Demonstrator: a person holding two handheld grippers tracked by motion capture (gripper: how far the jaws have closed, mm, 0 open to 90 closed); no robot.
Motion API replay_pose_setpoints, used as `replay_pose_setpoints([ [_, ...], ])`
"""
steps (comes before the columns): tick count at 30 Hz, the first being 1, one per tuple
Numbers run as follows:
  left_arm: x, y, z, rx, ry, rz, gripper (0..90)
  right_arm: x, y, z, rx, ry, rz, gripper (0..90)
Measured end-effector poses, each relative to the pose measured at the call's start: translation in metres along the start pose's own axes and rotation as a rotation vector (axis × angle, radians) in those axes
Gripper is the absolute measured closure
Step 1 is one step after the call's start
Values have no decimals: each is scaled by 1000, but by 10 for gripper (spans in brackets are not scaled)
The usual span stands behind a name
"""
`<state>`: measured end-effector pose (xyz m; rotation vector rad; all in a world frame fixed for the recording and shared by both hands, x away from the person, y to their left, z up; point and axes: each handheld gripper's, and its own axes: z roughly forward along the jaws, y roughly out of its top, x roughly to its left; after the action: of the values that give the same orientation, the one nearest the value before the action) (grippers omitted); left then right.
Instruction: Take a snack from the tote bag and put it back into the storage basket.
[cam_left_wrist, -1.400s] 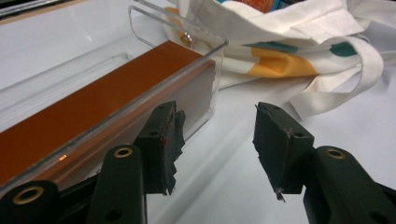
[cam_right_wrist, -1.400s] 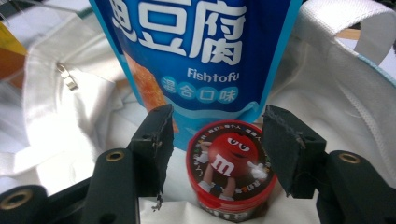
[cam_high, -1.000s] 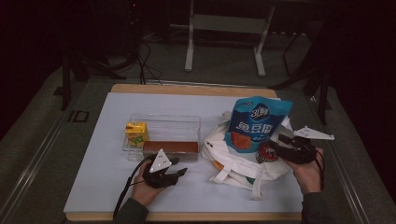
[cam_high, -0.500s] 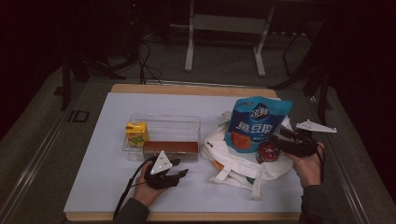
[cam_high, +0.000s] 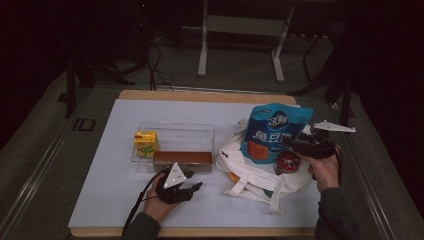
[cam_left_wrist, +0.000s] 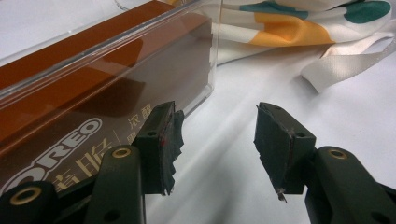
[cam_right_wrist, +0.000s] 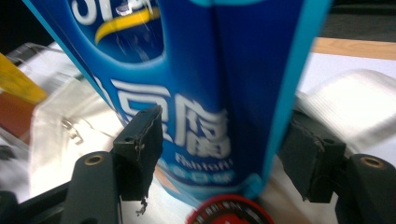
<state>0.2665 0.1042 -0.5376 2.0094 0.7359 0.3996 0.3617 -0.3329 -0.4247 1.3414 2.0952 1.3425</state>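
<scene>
A blue snack bag (cam_high: 274, 131) stands upright in a white tote bag (cam_high: 260, 177) at the right of the table. My right gripper (cam_high: 292, 143) is at the bag's right side. In the right gripper view the bag (cam_right_wrist: 201, 70) sits between the jaws of that gripper (cam_right_wrist: 224, 135); they have just been opening, and a gap shows at the right pad (cam_right_wrist: 306, 156). My left gripper (cam_high: 196, 186) rests low on the table, open with nothing between its fingers (cam_left_wrist: 217, 126). It sits beside the corner of a clear plastic box (cam_left_wrist: 140, 60) holding a brown Oreo pack (cam_high: 182, 158).
A yellow juice carton (cam_high: 146, 142) stands in the clear box's (cam_high: 172, 131) left end. A red round lid or tin (cam_high: 287, 163) lies on the tote under the blue bag. Tote straps (cam_left_wrist: 345, 65) trail across the white table cover (cam_high: 100, 190).
The right gripper's jaws have spread and the hand has drawn back to the right and slightly up. The blue bag stays standing in the tote. The left gripper has kept still.
</scene>
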Motion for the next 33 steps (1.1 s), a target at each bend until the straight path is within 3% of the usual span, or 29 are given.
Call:
replay_pose_setpoints([
  [3, -1, 0, 0, 0, 1, 5, 490, -1, 3, 8, 5, 20, 3, 335],
  [6, -1, 0, 0, 5, 3, 11, 490, -3, 5, 15, -8, 68, 25, 355],
  [11, -2, 0, 1, 10, 4, 15, 490, -2, 5, 16, -29, 123, 15, 502],
  [17, -3, 1, 2, 18, 9, 27, 490, -8, 0, 16, -67, 166, 63, 684],
  [26, -4, 1, 2, 16, 7, 32, 488, 1, 3, 18, -88, 168, 16, 869],
  [33, -4, 1, 2, 17, 5, 33, 485, 4, 6, 18, -95, 182, 21, 885],
])
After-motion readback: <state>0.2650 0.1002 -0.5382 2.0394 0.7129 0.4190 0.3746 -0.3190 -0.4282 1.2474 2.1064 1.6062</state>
